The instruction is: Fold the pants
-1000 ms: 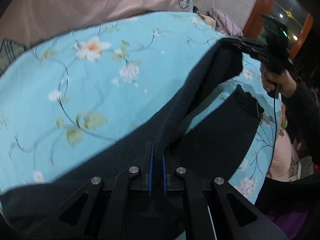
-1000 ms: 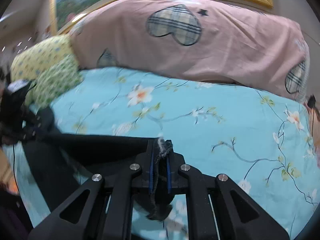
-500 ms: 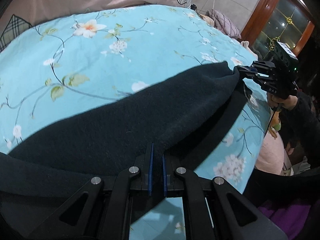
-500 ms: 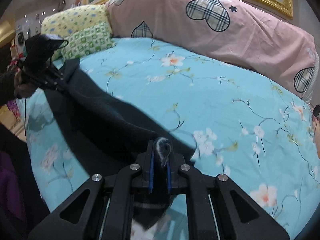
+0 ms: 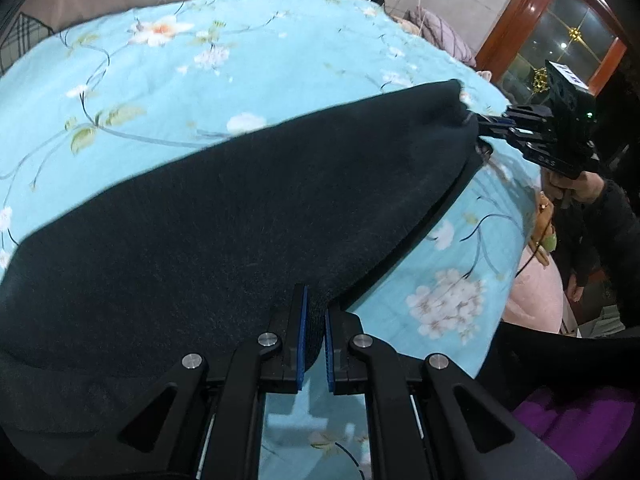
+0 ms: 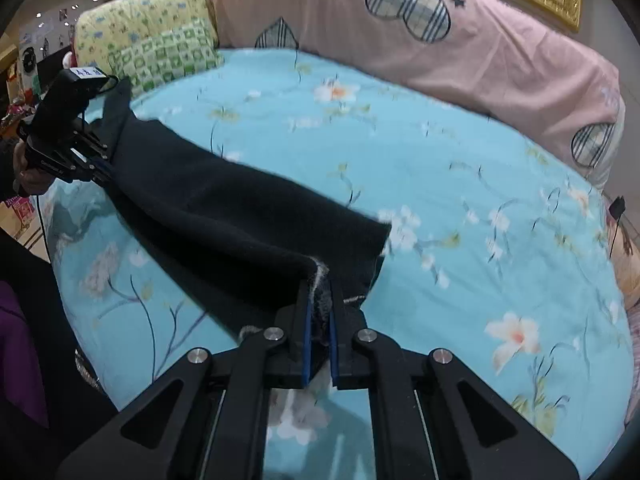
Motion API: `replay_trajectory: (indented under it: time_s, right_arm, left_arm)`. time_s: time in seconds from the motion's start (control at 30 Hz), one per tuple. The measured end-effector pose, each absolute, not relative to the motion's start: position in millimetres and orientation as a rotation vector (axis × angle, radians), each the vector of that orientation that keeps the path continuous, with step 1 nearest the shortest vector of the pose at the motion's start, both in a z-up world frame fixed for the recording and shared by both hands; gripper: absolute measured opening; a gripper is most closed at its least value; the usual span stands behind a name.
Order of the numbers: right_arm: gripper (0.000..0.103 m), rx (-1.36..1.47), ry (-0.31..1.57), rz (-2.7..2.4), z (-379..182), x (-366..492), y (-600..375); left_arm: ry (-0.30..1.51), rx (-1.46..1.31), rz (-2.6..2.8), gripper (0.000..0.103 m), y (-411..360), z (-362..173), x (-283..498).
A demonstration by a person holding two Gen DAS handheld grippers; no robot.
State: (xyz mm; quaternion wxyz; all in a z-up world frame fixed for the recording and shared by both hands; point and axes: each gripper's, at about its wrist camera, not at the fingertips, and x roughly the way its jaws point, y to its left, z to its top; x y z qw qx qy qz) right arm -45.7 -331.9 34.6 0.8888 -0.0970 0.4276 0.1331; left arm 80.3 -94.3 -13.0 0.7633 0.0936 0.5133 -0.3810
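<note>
Dark pants lie spread over a light blue flowered bed sheet, stretched between my two grippers. My left gripper is shut on one end of the pants; it also shows in the right wrist view at the far left. My right gripper is shut on the other end of the pants, where a frayed light edge shows. The right gripper shows in the left wrist view at the far right, held by a hand.
A pink quilt with plaid hearts lies along the far side of the bed. A yellow-green pillow sits at the far left corner. A wooden door frame and a pink cushion stand beyond the bed's right edge.
The pants hung lifted between both grippers a second ago; both grippers have moved down and the cloth now lies flatter on the sheet.
</note>
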Motion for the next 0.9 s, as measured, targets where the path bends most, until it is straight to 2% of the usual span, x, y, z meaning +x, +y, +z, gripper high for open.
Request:
replay_trajectory:
  time_s: [0.17,0.23,0.27,0.3,0.37,0.6,0.9]
  right_arm:
    - [0.011,-0.196,0.984,0.274,22,-48,-322]
    - [0.018,-0.171,0.989,0.253,28,-51,-322]
    - [0.033,-0.16,0.989,0.241,32,-53,-323]
    - [0.055,-0.145,0.979,0.232,38,-57,-323]
    - [0.075,-0.121,0.927,0.208,52,-66,-321]
    - [0.075,0.012,0.802,0.28,77,-69,-290]
    - [0.076,0.083,0.814,0.429,63,-35,-223]
  left_arm:
    - [1.116,0.167,-0.813,0.012,-90,-15,78]
    - [1.112,0.156,-0.805,0.017,-86,-13,76]
    - [1.106,0.149,-0.798,0.021,-83,-12,74]
    - [1.101,0.142,-0.791,0.026,-80,-11,73]
    - [1.09,0.118,-0.774,0.033,-73,-8,68]
    - [1.069,-0.019,-0.658,0.047,-31,0,62]
    - [1.038,-0.155,-0.482,0.05,35,11,65]
